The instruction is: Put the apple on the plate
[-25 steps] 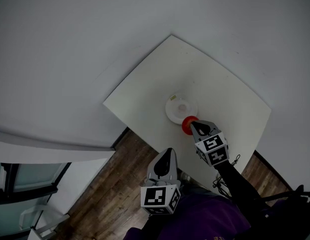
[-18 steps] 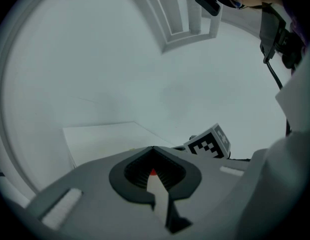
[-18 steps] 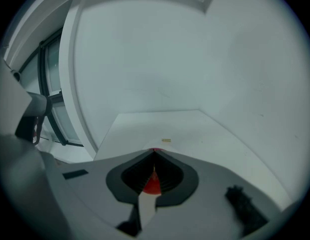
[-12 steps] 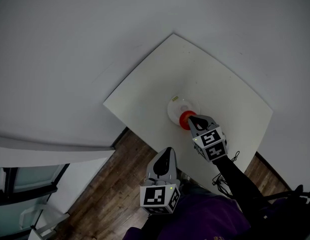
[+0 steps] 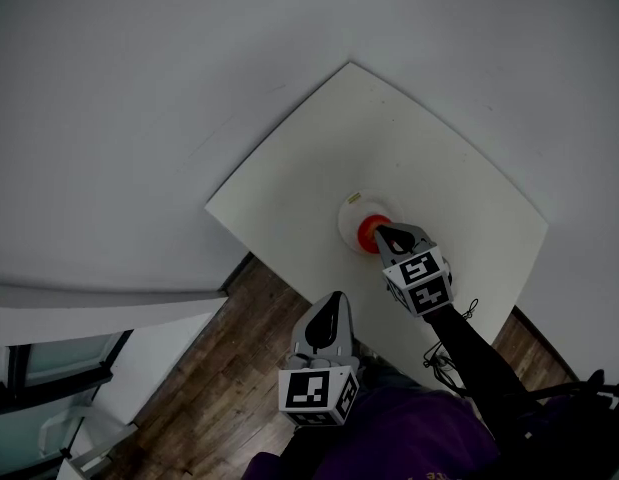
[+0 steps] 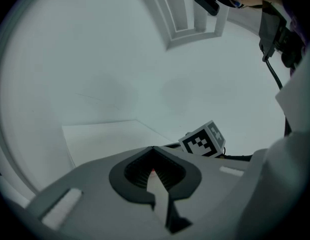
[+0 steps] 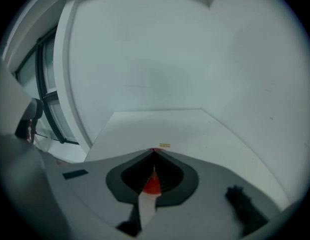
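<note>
Apple (image 5: 369, 234): red, clamped in the right gripper (image 5: 380, 234) — over the near rim of the white plate (image 5: 348, 214); whether it touches is unclear.
Right gripper: jaws closed on the apple, a red sliver showing between them.
Left gripper (image 5: 335, 301): jaws together, nothing held — low over the wood floor (image 5: 219, 388), well apart from the plate.
Table (image 5: 439, 168): white, bearing the plate near its middle.

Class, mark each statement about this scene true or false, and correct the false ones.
1. The right gripper holds the apple. True.
2. The plate sits on the white table. True.
3. The left gripper grips the plate. False: it is shut on nothing, off the table, over the wooden floor.
4. The apple lies on the wooden floor. False: it is in the right gripper, over the plate's near edge.
</note>
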Tool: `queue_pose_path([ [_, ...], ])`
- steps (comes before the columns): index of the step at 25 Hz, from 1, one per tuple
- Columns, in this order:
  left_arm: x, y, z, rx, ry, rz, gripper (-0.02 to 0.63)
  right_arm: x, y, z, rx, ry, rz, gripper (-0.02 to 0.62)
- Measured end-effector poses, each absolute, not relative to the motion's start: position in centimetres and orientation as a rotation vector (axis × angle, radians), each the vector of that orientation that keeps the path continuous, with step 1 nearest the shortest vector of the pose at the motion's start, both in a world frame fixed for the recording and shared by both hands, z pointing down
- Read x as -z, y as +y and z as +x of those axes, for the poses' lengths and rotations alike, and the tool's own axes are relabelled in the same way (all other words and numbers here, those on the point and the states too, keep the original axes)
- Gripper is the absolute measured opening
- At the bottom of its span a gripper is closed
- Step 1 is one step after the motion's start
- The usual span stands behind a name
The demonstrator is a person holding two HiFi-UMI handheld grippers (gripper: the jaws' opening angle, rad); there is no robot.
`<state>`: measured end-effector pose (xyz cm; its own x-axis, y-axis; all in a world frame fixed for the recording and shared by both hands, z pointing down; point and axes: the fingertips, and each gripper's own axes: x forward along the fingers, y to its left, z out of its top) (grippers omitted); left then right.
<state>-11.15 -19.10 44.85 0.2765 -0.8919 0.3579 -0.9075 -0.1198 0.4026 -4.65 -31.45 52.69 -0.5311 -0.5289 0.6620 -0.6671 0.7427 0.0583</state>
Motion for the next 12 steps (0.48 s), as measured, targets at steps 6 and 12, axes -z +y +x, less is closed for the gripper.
queue_pose_path([
  [6,-45.4,-19.9,-11.6,-0.038,-1.594,2.007,0.008,-53.5,-32.7,-5.1,-0.275,-2.246,0.899,0.015],
  [12,-45.5,-20.2,-12.3,-0.045,-1.609,1.988,0.008,-53.5,-33.6,-5.4,-0.275,-2.244,0.915,0.015],
])
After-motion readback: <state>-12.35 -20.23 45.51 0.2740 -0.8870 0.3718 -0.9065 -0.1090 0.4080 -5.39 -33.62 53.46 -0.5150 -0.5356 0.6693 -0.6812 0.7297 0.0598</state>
